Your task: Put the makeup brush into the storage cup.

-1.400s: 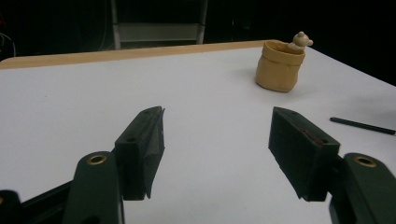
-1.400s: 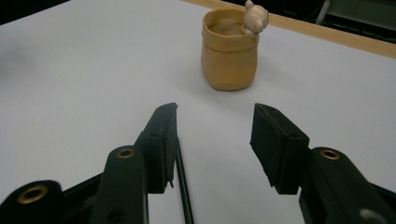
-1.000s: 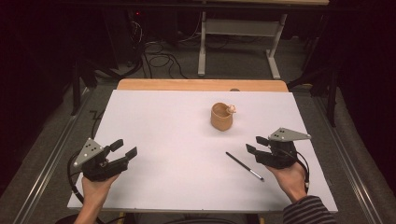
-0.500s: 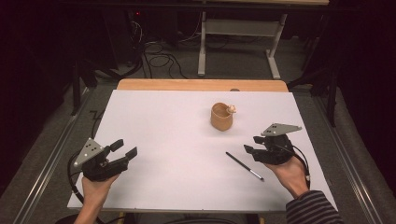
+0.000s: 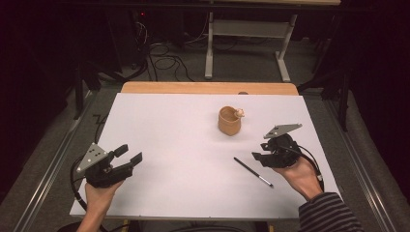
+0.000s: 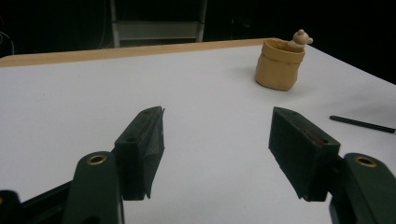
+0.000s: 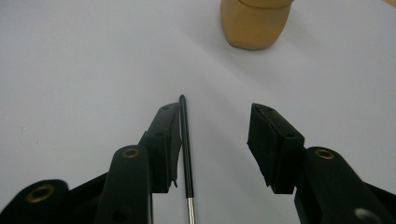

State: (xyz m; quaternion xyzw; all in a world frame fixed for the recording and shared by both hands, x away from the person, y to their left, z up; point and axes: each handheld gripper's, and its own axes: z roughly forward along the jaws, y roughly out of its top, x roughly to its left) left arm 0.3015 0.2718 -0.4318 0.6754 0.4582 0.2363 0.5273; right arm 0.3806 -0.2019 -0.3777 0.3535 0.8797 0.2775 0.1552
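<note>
No legible txt, labels, brands or nos. on anything in view

- Table (image 5: pixel 159 125) takes the middle of the high view; a wooden strip (image 5: pixel 208 88) runs along its far edge, toward the top of the frame.
- Pot (image 5: pixel 228 121) stands on the table right of centre, in the upper half; a small figure (image 5: pixel 239 113) sits in it at its right rim.
- Pen (image 5: pixel 253 172) lies flat on the table, lower right of the pot, well apart from it, slanting down to the right.
- Right gripper (image 5: pixel 261 157) is at the right of the frame, just right of the pen; in the right gripper view the pen (image 7: pixel 186 154) lies between the jaws, beside the left one.
- Left gripper (image 5: pixel 129 154) is at the lower left, well apart from pot and pen.
- A desk frame (image 5: pixel 246 48) stands on the floor behind the table, top centre.
</note>
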